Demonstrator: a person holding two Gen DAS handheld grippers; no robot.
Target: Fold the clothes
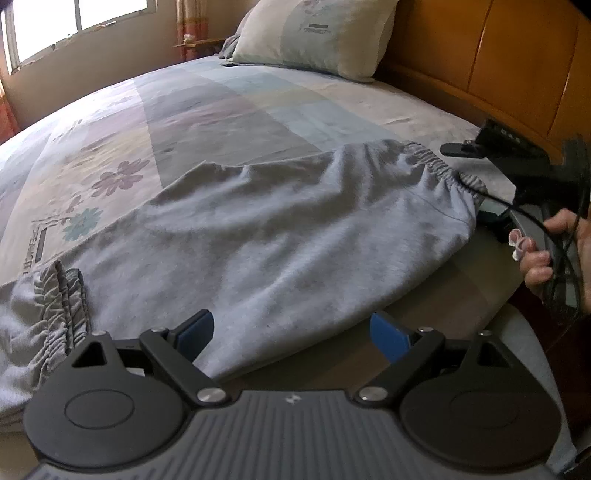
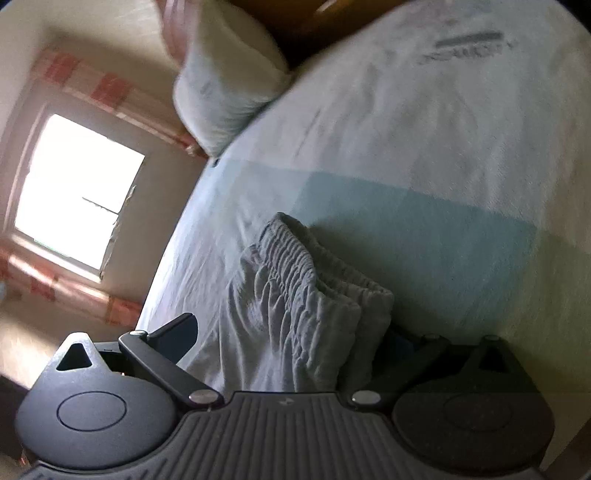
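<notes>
Grey jogging trousers (image 1: 258, 236) lie across the bed, with the gathered waistband (image 1: 436, 166) at the right and the elastic cuffs (image 1: 62, 306) at the left. My left gripper (image 1: 291, 332) is open, its blue pads (image 1: 195, 332) wide apart just over the near edge of the cloth. A hand (image 1: 546, 254) holds my right gripper (image 1: 465, 182) at the waistband end. In the right wrist view the right gripper (image 2: 291, 332) stands open and tilted, with the bunched waistband (image 2: 295, 273) between its fingers. The cloth hides its right finger.
The bed (image 1: 229, 107) has a patterned pastel sheet. A pillow (image 1: 314, 33) leans on the wooden headboard (image 1: 498, 55) at the far end. A window (image 1: 55, 22) and a curtain lie beyond the far side. A black cable (image 1: 517, 206) trails from the right gripper.
</notes>
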